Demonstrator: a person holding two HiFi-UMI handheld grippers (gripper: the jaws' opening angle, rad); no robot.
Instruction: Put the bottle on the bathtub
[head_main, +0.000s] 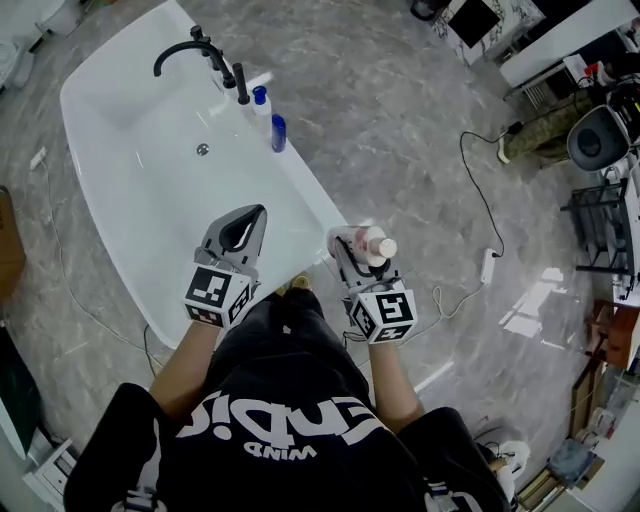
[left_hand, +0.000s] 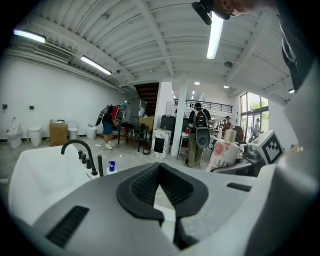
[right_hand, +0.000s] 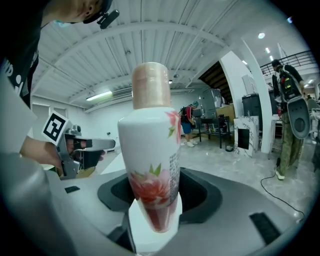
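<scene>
The floor (head_main: 400, 120) is grey, marbled and glossy, with a black cable (head_main: 476, 185) running across it to a white power strip (head_main: 489, 266) and a grey chair (head_main: 598, 138) at the right edge. Overhead is a white ribbed ceiling (left_hand: 150, 45) with a lit tube lamp (left_hand: 216, 35), and a cardboard box (left_hand: 58, 133) stands before the plain white wall (left_hand: 45, 100). Further back are a white column (left_hand: 180, 120), a dark staircase (left_hand: 148, 97) and tall windows (left_hand: 250, 110).

The bottle (right_hand: 150, 170) is white with a red-pink flower, green leaves and a peach cap. The bathtub (head_main: 120, 200) is white, its faucet (head_main: 200, 44) black. The floor (head_main: 400, 120) is grey and marbled. Near the head view's top, a small bottle (head_main: 278, 132) is blue
</scene>
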